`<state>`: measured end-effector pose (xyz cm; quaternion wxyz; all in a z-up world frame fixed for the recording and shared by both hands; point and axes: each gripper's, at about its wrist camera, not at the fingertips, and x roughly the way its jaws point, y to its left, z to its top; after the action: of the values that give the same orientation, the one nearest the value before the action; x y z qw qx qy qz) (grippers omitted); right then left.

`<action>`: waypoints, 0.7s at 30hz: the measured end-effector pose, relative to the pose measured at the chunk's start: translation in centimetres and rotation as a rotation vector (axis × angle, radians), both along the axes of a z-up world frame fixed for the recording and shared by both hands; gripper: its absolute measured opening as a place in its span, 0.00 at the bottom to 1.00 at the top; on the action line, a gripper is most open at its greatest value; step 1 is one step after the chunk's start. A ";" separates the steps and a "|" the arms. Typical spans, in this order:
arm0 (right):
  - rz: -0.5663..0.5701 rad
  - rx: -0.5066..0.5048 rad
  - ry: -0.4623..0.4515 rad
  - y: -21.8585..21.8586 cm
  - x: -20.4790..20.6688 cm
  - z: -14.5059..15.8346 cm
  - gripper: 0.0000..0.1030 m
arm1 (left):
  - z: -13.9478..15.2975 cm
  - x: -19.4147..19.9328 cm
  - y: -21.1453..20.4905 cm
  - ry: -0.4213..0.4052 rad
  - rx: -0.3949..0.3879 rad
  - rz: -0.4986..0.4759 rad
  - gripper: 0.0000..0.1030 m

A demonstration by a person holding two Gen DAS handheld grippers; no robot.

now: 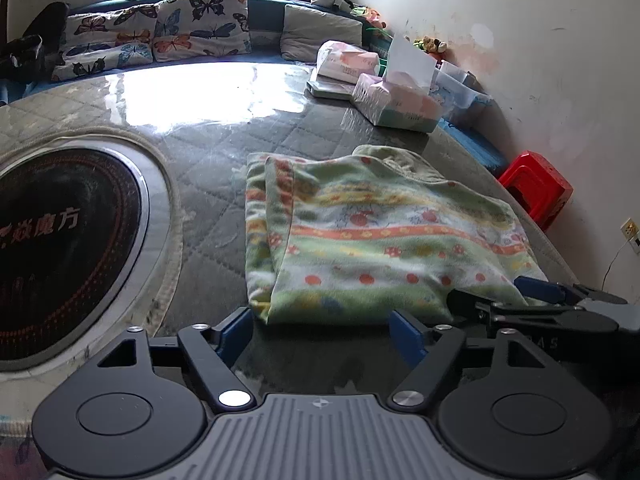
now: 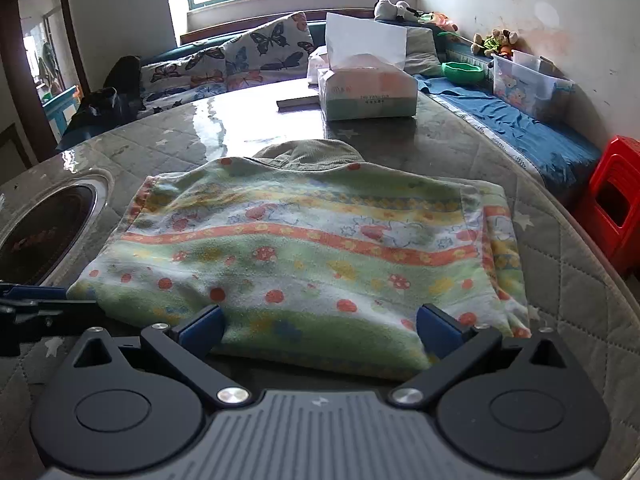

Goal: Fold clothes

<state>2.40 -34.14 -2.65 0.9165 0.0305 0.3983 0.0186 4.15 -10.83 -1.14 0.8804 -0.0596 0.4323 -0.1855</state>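
Note:
A folded garment (image 1: 384,240), green with orange bands and red mushroom prints, lies flat on the glass-topped table (image 1: 208,184). An olive collar shows at its far edge. My left gripper (image 1: 320,330) is open just short of the garment's near left corner, with nothing between its pads. My right gripper (image 2: 320,330) is open too, its blue fingers (image 2: 204,326) standing wide on either side of the garment's (image 2: 304,248) near hem without pressing it. Each gripper shows at the edge of the other's view: the right one's fingers (image 1: 536,289) and the left one's fingers (image 2: 36,292).
A round black induction hob (image 1: 60,248) is set into the table to the left. Tissue packs (image 2: 368,88) stand at the far side. Behind are a bench with butterfly pillows (image 1: 160,32), a clear plastic box (image 2: 528,80) and a red stool (image 2: 616,216) by the wall.

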 end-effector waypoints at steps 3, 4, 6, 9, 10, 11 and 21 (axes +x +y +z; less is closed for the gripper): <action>-0.004 -0.026 0.013 0.4 0.2 -0.1 1.00 | -0.2 -0.2 0.2 0.004 -0.006 0.003 0.84; -0.008 -0.035 0.016 0.6 0.3 -0.1 1.00 | -0.2 -0.3 0.2 0.005 -0.006 0.002 0.86; -0.009 -0.047 0.013 0.7 0.2 -0.2 1.00 | -0.2 -0.5 0.2 0.006 -0.006 -0.001 0.89; -0.008 -0.061 0.008 0.9 0.2 -0.4 1.00 | -0.2 -0.6 0.2 0.004 -0.004 0.002 0.91; -0.002 -0.058 0.013 0.8 0.2 -0.2 1.00 | -0.1 -0.6 0.2 0.003 -0.004 0.004 0.91; 0.004 -0.053 0.019 0.8 0.3 -0.1 1.00 | -0.1 -0.6 0.3 0.002 -0.005 0.007 0.91; 0.019 -0.005 -0.006 0.5 0.5 1.4 1.00 | 1.1 0.9 0.1 -0.046 0.016 0.049 0.92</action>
<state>2.93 -33.68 -1.21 0.9175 0.0245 0.3960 0.0266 5.10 -10.75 -0.02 0.8948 -0.0589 0.4120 -0.1616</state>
